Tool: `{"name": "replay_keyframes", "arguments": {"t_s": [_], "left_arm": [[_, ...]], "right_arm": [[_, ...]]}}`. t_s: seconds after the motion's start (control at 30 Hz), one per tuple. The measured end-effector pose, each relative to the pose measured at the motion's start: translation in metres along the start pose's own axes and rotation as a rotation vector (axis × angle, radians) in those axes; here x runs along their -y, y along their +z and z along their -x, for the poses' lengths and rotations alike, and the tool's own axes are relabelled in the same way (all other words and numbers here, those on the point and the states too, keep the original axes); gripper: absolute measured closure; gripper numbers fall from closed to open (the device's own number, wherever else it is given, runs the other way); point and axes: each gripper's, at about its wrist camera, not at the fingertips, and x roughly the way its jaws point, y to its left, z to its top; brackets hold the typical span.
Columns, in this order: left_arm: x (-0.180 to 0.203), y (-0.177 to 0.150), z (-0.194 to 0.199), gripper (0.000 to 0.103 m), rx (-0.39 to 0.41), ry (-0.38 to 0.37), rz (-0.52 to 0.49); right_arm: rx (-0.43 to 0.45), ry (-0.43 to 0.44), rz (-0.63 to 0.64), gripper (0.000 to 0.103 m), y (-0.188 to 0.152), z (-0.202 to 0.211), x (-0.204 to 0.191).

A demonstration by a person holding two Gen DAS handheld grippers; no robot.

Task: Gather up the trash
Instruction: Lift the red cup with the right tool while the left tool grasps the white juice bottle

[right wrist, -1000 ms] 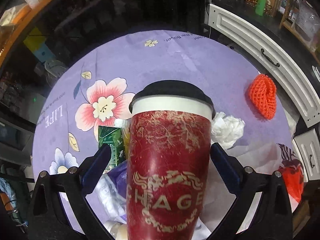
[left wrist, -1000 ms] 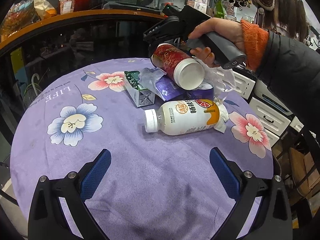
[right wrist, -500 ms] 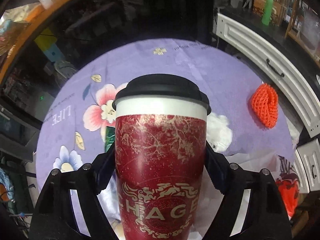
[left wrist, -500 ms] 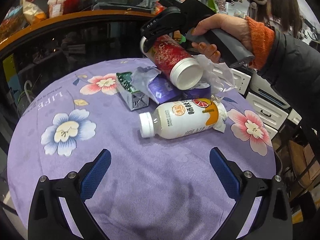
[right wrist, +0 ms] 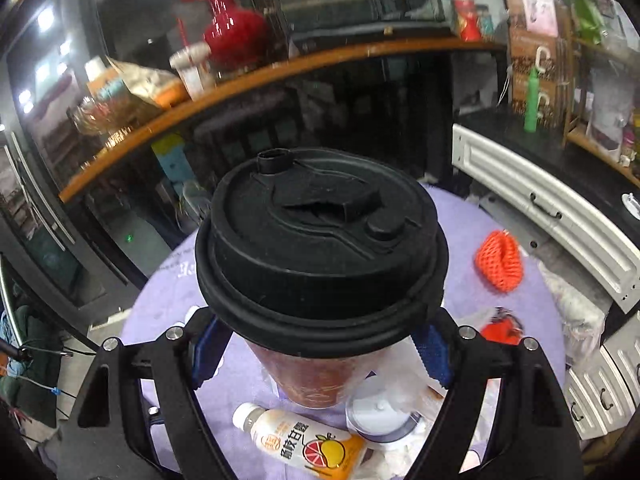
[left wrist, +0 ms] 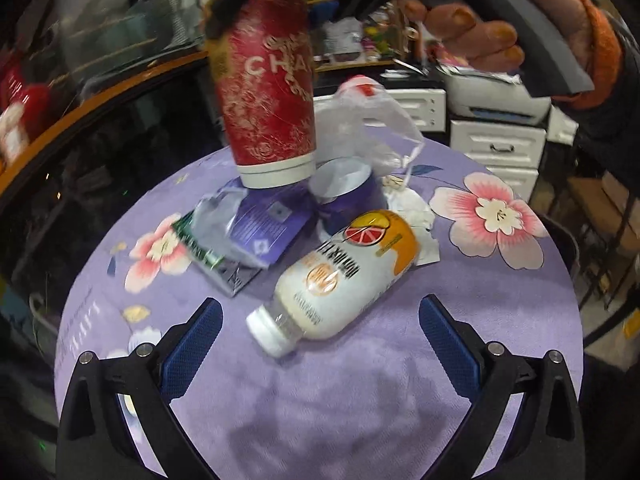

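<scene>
Carry step: keep red paper cup with black plastic lid upright, grip firm just under lid, clear of pile

Right gripper clamped on cup, held above purple floral tablecloth

Left gripper wide open, empty; white plastic juice bottle lying just ahead between its fingers

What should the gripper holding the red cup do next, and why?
Probably carry it clear of the table. The right hand-held gripper is shut on the red paper cup with the black lid, already held upright above the trash pile. The left hand-held gripper is open near the white plastic bottle, which looks next.
</scene>
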Motion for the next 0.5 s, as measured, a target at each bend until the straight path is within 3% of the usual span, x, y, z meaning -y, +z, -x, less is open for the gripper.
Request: {"name": "replay_keyframes", "arguments": {"t_s": [0.13, 0.27, 0.5], "left_arm": [[0.013, 0.016, -0.016, 0.016, -0.055, -0.044, -0.140], [0.026, 0.026, -0.037, 0.018, -0.137, -0.037, -0.310], [0.033, 0.034, -0.072, 0.018, -0.252, -0.081, -0.448]], "right_arm": [[0.018, 0.019, -0.005, 0.024, -0.004, 0.023, 0.008], [0.038, 0.021, -0.004, 0.024, -0.014, 0.045, 0.015], [0.079, -0.001, 0.011, 0.024, -0.036, 0.084, 0.037]]}}
